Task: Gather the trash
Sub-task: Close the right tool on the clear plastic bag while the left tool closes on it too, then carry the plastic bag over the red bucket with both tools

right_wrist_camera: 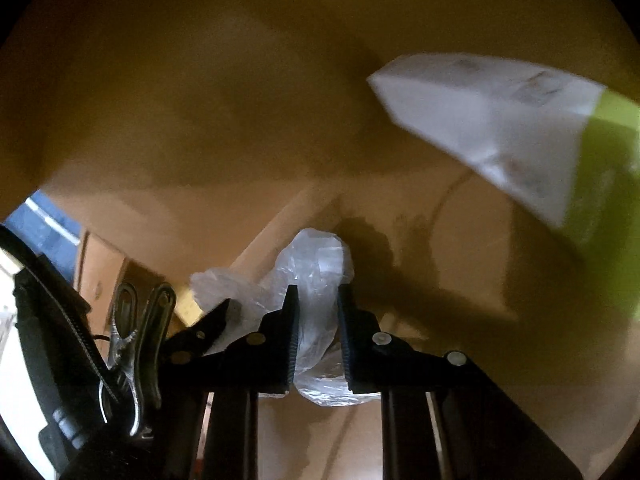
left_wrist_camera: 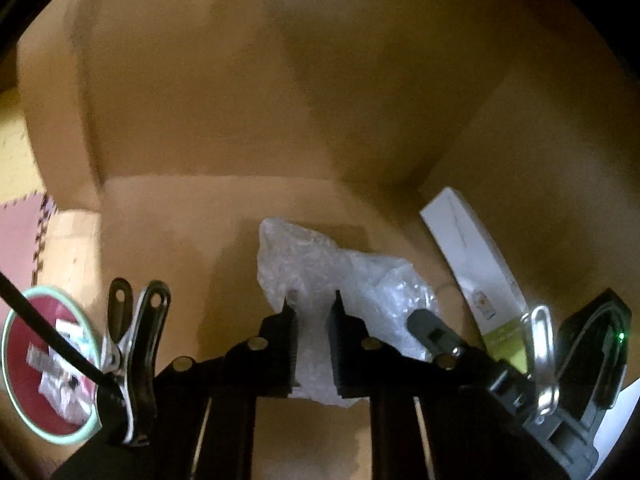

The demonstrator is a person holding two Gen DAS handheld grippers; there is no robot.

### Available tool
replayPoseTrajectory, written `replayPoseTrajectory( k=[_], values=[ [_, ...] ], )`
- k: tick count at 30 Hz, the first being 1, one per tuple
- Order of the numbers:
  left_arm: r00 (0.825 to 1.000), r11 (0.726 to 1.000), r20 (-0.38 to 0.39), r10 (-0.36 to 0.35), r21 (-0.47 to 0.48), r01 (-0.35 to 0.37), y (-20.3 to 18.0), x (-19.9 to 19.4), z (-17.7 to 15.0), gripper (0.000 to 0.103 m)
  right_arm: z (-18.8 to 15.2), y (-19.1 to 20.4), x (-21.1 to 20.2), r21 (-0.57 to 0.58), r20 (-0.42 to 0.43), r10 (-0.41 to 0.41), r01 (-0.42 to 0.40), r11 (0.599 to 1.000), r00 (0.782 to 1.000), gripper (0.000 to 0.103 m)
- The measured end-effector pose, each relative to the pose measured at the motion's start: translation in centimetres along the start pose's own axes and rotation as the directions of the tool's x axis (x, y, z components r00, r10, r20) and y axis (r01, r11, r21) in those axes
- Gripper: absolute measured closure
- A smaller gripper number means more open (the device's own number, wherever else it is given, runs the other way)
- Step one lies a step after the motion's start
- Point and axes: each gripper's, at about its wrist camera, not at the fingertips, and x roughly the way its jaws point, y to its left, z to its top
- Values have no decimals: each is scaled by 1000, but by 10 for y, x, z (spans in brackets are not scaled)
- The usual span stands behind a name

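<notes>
Crinkled clear plastic wrap sits pinched between the jaws of the left gripper, bunching out ahead of the fingertips and hanging below them, over the floor of a cardboard box. The right gripper likewise clamps a wad of clear plastic film, which bulges past its tips inside the same brown walls. A white-and-green carton leans in the box's right corner, just beside the wrap.
</notes>
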Motion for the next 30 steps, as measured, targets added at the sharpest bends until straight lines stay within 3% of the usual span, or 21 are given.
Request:
replayPoseTrajectory(
  k=[6,14,19,21,24,30],
  values=[
    [1000,997,22,6,-75,-5,44,-28,-12,91,-18,33,17,-66,-50,68,-71,995,996,90],
    [996,994,37,77,-79,-74,78,-56,-29,90,-33,71,46,-192,-98,-2,-17,981,995,85],
    [997,993,35,68,-103,-64,98,-64,-38,77,-40,88,57,-275,-100,-65,35,961,993,79],
    [998,991,41,51,-130,-46,109,-66,-41,66,-45,92,61,-291,-98,-91,59,955,991,78],
    [999,981,47,-9,-191,18,128,-65,-46,59,-47,91,65,-297,-96,-105,72,952,990,77],
    [989,937,44,-145,-315,151,160,-57,-49,62,-57,100,74,-320,-77,-82,53,946,994,78]
  ],
)
